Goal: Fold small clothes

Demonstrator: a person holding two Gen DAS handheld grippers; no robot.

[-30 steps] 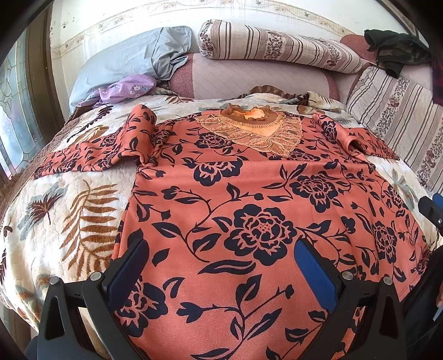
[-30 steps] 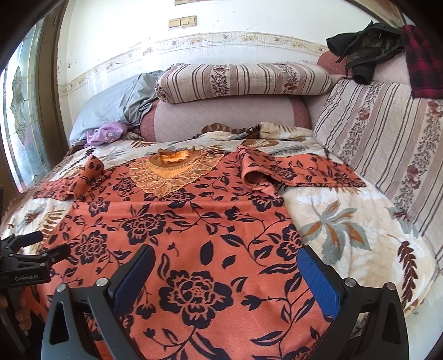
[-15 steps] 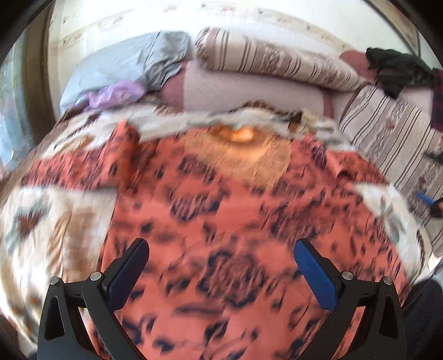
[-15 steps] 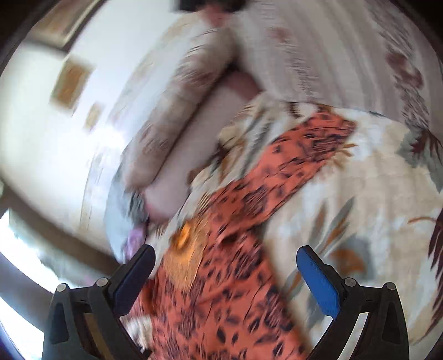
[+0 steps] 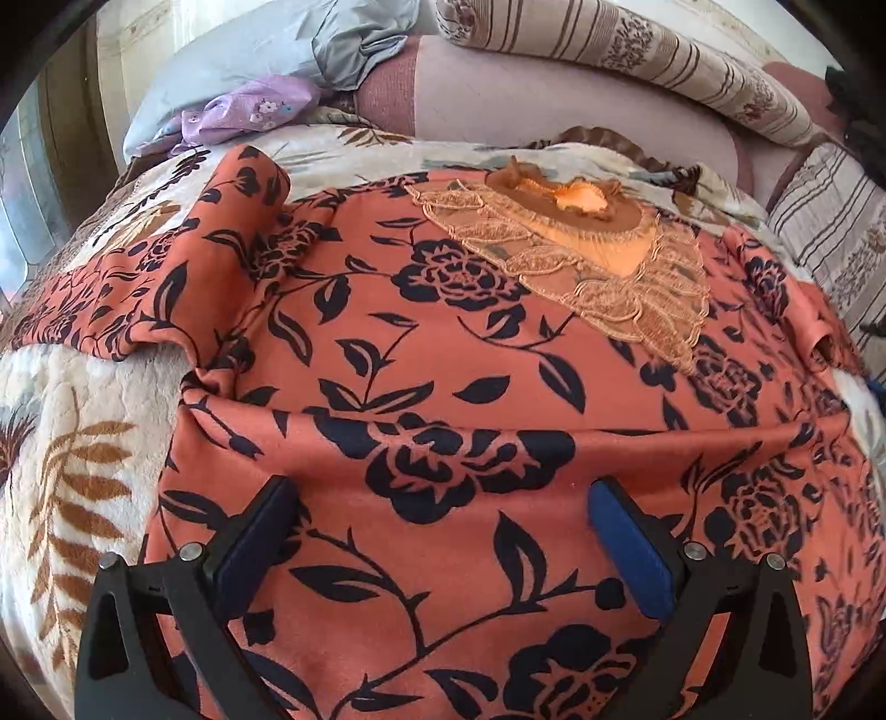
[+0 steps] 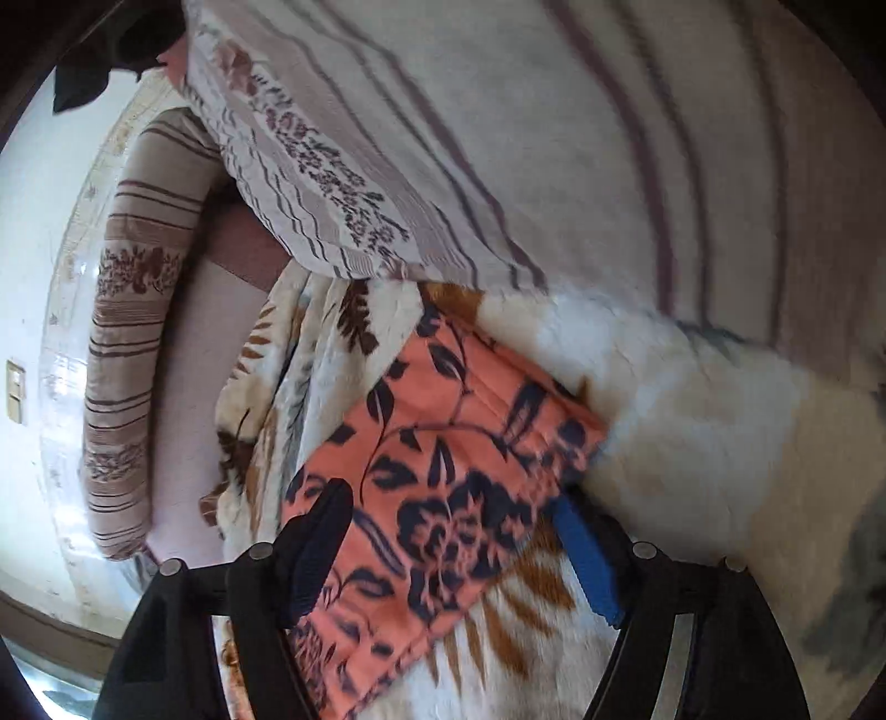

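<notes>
An orange blouse with dark flowers (image 5: 470,399) lies spread face up on the bed, its lace collar (image 5: 581,260) at the far end. Its left sleeve (image 5: 166,277) is bunched at the shoulder. My left gripper (image 5: 443,531) is open, low over the blouse's body, with fabric between the spread fingers. My right gripper (image 6: 451,545) is open and rolled sideways, with the end of the right sleeve (image 6: 443,487) lying between its fingers on the blanket.
A leaf-print blanket (image 5: 72,487) covers the bed. Striped pillows (image 5: 637,61) and a grey pillow (image 5: 266,50) with a purple cloth (image 5: 249,108) lie at the head. A striped cushion (image 6: 498,138) stands along the right side, close to the sleeve end.
My left gripper moved forward and down onto the blouse body. My right gripper swung right, rolled sideways, and came down around the right sleeve's end.
</notes>
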